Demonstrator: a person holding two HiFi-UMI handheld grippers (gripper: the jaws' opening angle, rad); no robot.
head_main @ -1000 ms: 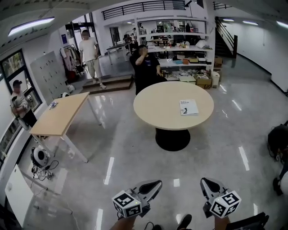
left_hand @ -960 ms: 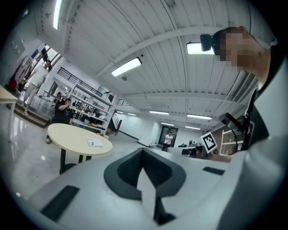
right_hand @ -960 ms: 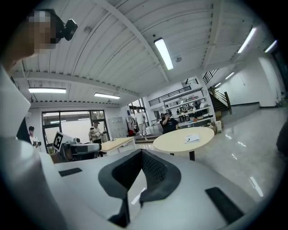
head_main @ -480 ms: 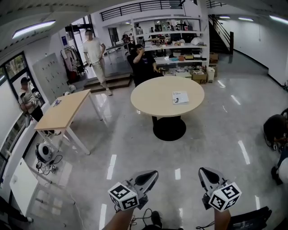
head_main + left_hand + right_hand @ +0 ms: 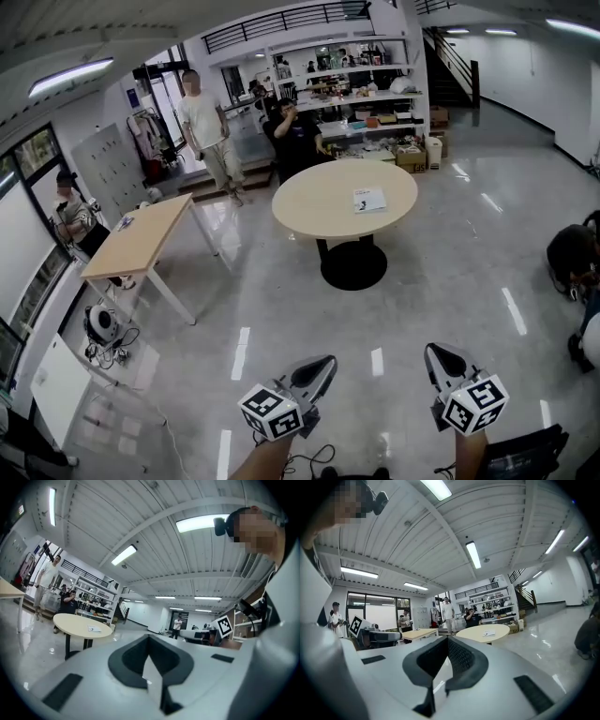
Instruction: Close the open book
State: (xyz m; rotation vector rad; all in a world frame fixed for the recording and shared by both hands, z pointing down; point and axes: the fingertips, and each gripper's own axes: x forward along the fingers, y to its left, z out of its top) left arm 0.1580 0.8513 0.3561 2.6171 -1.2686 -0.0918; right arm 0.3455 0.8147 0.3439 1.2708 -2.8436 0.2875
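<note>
Left gripper (image 5: pixel 322 364) and right gripper (image 5: pixel 436 356) sit low in head view, jaws pressed together, nothing between them. Book (image 5: pixel 369 199) lies flat on round table (image 5: pixel 314 202), well apart from both. Person (image 5: pixel 295 141) just behind table.

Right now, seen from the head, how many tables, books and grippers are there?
Tables: 2 (round beige table, rectangular light wooden table)
Books: 1 (thin pale book on the round table)
Grippers: 2 (left gripper, right gripper)
Total: 5

Left claw (image 5: pixel 317 371) and right claw (image 5: pixel 439 362) point level, apparently shut, empty.
</note>
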